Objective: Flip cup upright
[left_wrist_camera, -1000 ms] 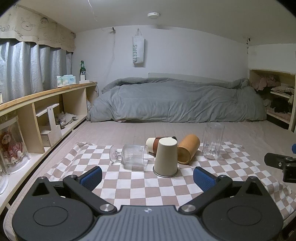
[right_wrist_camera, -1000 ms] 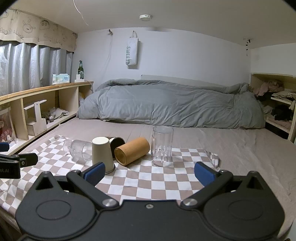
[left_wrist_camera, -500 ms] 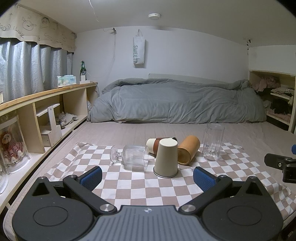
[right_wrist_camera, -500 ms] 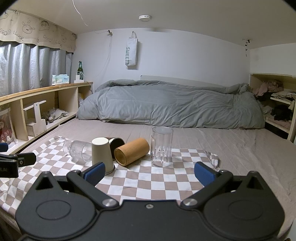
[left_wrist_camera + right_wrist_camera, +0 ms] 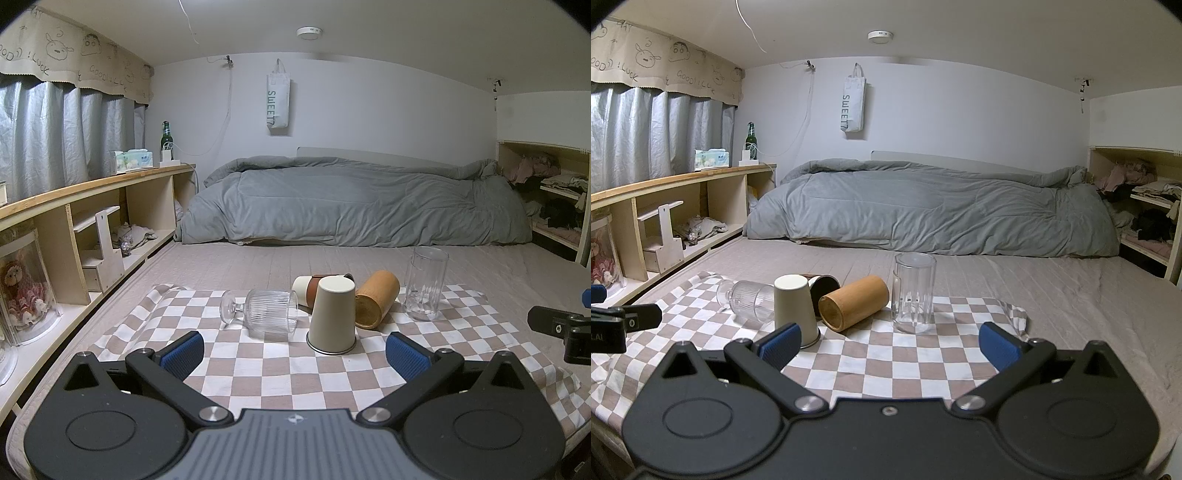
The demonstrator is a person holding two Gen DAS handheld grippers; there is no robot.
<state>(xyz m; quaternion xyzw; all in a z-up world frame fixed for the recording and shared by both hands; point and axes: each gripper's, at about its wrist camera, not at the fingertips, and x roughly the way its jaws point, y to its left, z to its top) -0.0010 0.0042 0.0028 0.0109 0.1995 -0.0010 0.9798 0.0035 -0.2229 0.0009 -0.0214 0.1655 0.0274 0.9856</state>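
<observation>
Several cups sit on a brown-and-white checkered cloth on the bed. A cream cup stands upside down. A ribbed stemmed glass lies on its side to its left. An orange-brown cup and a cream-and-brown cup lie on their sides. A clear tall glass stands upright. My left gripper is open, short of the cream cup. My right gripper is open, short of the clear glass.
A grey duvet lies across the back of the bed. Wooden shelving runs along the left and a shelf of clothes stands at the right. Bare mattress lies right of the cloth.
Both views have shifted very slightly; the cups sit a touch lower in the left view. No cup has moved. Both grippers remain open.
</observation>
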